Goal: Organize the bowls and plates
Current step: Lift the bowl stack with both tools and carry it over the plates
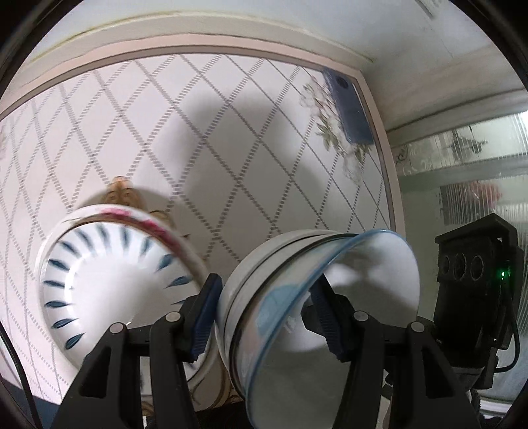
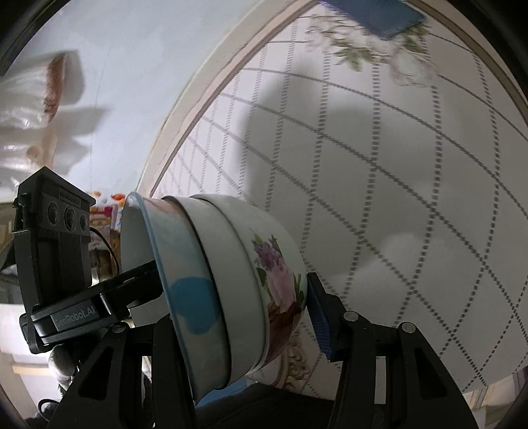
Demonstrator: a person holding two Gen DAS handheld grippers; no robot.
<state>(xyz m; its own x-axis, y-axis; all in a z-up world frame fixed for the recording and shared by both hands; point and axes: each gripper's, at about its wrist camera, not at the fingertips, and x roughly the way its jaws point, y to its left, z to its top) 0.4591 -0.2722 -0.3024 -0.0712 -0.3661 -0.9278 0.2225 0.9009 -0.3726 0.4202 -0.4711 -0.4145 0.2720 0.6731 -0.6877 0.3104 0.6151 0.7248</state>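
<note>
My left gripper (image 1: 264,313) is shut on a nested stack of bowls (image 1: 297,297), tilted on its side; the innermost has a blue rim. One pad (image 1: 321,316) is inside the stack, the other outside. Left of it a white plate with blue dashes (image 1: 99,280) leans against a pink-rimmed dish (image 1: 158,227). In the right wrist view the same stack (image 2: 231,280), with a floral outer bowl (image 2: 280,274), sits between the fingers of my right gripper (image 2: 237,307); only the right pad (image 2: 320,320) shows beside the floral bowl, and contact is unclear. The left gripper (image 2: 138,280) reaches into the stack.
A round table with a diamond-patterned cloth (image 1: 231,148) fills both views. A blue box (image 1: 349,109) lies near its far edge, also in the right wrist view (image 2: 376,16). The right gripper's body (image 1: 475,297) is at the right. A glass door (image 1: 462,171) stands behind.
</note>
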